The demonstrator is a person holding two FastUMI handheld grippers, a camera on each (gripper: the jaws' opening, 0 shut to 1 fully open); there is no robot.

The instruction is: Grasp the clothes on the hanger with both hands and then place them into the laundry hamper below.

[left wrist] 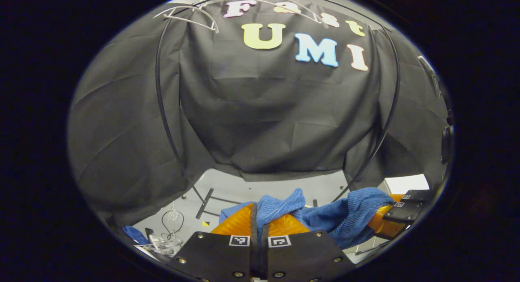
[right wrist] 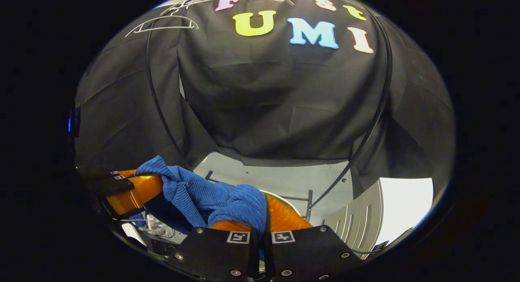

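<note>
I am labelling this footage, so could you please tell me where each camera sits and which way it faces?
Left gripper view: rides on the left gripper, facing the booth wall; its fingers pinch the blue garment, with the right gripper off to the right.
Right gripper view: rides on the right gripper, same facing; the left gripper holds the cloth's other end.
Shared: garment, wall, hangers, both grippers.
</note>
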